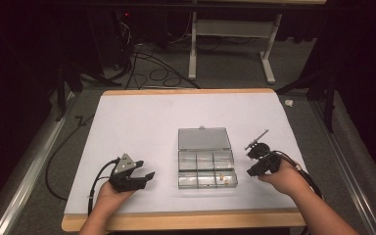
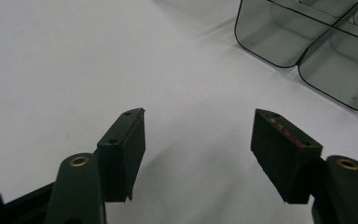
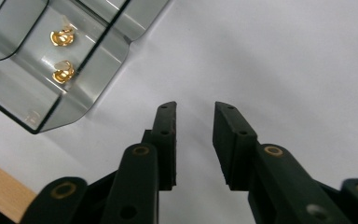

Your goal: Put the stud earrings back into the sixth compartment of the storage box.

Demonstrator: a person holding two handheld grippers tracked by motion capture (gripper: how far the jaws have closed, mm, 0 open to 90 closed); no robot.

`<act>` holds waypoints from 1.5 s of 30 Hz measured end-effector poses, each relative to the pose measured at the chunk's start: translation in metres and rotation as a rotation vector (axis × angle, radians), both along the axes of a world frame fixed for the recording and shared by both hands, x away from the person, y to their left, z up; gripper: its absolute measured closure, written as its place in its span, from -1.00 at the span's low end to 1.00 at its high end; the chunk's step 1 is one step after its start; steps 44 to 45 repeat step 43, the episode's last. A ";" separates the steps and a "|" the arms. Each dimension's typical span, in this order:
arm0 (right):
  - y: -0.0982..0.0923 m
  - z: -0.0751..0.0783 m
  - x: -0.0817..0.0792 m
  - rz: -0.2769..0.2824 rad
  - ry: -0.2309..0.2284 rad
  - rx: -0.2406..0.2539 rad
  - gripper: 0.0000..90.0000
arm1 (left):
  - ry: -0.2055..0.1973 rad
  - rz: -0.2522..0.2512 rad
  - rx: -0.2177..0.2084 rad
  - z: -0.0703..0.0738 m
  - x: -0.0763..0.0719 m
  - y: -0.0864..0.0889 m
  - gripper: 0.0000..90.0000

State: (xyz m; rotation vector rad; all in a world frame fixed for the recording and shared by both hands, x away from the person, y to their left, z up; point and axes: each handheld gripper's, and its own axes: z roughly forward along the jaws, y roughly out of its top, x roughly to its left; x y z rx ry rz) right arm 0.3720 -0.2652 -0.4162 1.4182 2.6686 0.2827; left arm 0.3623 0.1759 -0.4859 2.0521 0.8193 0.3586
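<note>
- Earrings (image 3: 63,53): two gold ones lie in the box's (image 1: 206,156) near right compartment, mid-table.
- Our right gripper (image 3: 195,112), just right of the box, has its jaws parted a little, holding nothing.
- Our left gripper (image 2: 198,126), left of the box, gapes wide and empty.
- We should probably widen the right jaws, come over the compartment wall, and pinch one earring lightly.

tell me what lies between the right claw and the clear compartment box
Nothing: in the high view, bare white table cover separates the right claw from the clear compartment box.
</note>
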 end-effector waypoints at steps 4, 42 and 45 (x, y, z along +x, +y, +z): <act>-0.008 -0.009 -0.008 -0.020 -0.040 0.035 0.55 | 0.000 0.001 0.000 0.000 0.000 0.000 -0.20; -0.046 -0.059 -0.063 -0.212 -0.613 0.397 -0.02 | -0.017 0.028 0.012 0.000 -0.001 -0.001 -0.22; -0.046 -0.058 -0.062 -0.220 -0.611 0.394 -0.09 | -0.016 0.025 0.011 0.000 -0.001 -0.001 -0.22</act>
